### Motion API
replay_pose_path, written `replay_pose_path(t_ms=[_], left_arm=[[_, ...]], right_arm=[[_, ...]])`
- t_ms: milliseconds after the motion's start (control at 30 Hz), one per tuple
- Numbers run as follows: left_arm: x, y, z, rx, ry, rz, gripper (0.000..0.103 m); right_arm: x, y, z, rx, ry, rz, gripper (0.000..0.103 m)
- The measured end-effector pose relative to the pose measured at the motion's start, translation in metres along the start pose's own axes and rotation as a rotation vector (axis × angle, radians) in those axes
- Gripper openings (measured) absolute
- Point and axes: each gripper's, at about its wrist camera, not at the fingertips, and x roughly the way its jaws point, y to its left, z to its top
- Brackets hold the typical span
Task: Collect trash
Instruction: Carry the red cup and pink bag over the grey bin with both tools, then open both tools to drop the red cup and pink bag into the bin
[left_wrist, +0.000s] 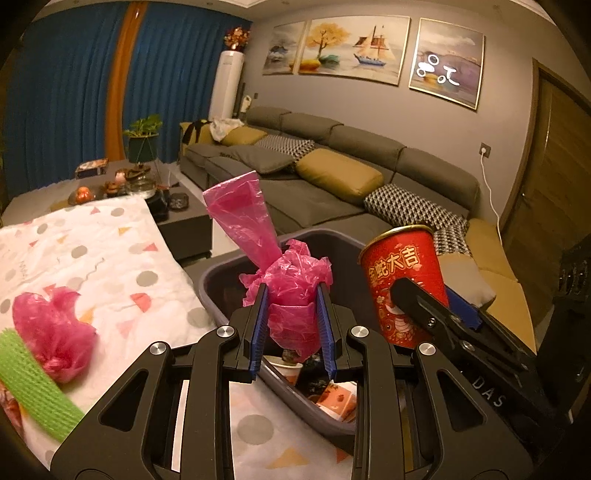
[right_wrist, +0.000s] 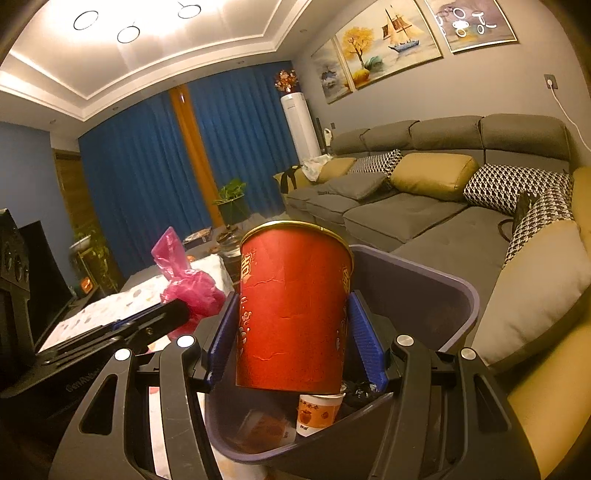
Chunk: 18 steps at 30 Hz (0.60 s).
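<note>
— What can't you make out from where you are?

— The bottom of the grey plastic waste bin (left_wrist: 221, 291). My left claw (left_wrist: 291, 332) and its frame cover most of it; I see only scraps of paper cups. The crumpled pink plastic bag (left_wrist: 291, 295) I'm clamping also hides its own underside between my blue pads.

— And your other side?

— My right claw (right_wrist: 293, 332) is closed on a red paper cup with a gold rim (right_wrist: 291, 314). That view looks straight down past the cup's base onto a small white-and-orange paper cup (right_wrist: 319, 411) lying in the bin, which the left view barely shows. The left view alone shows a second pink bag (left_wrist: 51, 332) on the patterned cloth over the bench (left_wrist: 110, 266), at nine o'clock, with a green mesh sleeve (left_wrist: 33, 384) cut off by the frame edge.

— How do the things point?

— The cup stands nearly upright, mouth toward twelve o'clock, tipped slightly. The bag's twisted tail runs up toward eleven o'clock. Both hang over the bin's opening.
</note>
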Motion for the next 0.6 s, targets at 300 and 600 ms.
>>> replay_pose_path(t_ms=[300, 600], left_arm=[[0.023, -0.002, -0.006, -0.015, 0.047, -0.021, 0.025], [0.034, -0.005, -0.010, -0.020, 0.079, -0.060, 0.028]], right_arm=[[0.005, 0.000, 0.002, 0.007, 0.010, -0.011, 0.059], [0.008, -0.002, 0.004, 0.018, 0.018, -0.020, 0.059]])
